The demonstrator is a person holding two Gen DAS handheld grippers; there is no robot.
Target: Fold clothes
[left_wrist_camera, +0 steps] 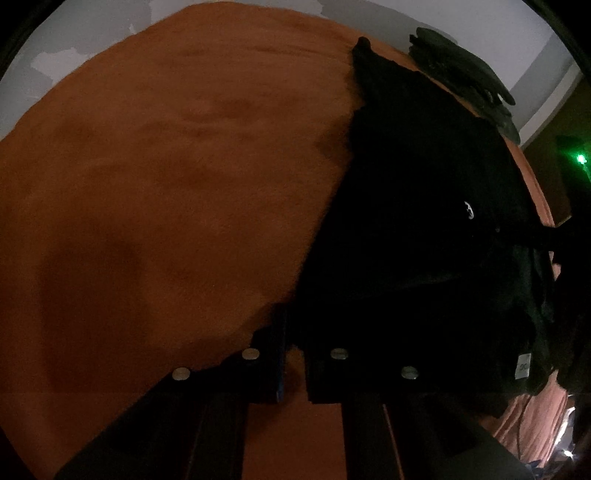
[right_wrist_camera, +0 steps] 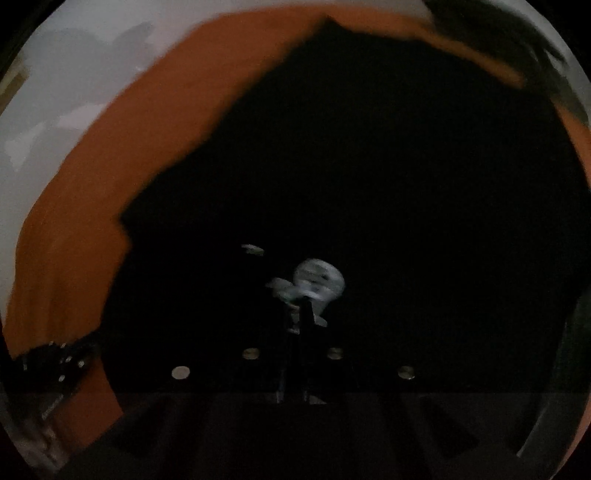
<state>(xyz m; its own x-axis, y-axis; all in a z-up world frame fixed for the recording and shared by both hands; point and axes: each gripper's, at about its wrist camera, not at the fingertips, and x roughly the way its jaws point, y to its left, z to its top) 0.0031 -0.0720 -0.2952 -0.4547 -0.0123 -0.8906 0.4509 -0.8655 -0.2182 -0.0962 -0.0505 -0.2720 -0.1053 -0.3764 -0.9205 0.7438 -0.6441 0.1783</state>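
Black garment [left_wrist_camera: 417,229] spread on orange bed cover [left_wrist_camera: 155,192], long axis near-to-far. Left gripper [left_wrist_camera: 293,332] clenched at its near-left edge; right gripper [right_wrist_camera: 295,325] clenched mid-cloth, grasp unclear.

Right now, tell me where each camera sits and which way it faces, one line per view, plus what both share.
Left wrist: on the left claw, tilted down at the orange blanket; black garment at right; both fingers show, nearly shut, blanket in the gap.
Right wrist: on the right claw, tilted down over the garment's white print; its dark fingers show, shut; blurred.
Shared: garment, blanket, pale wall.
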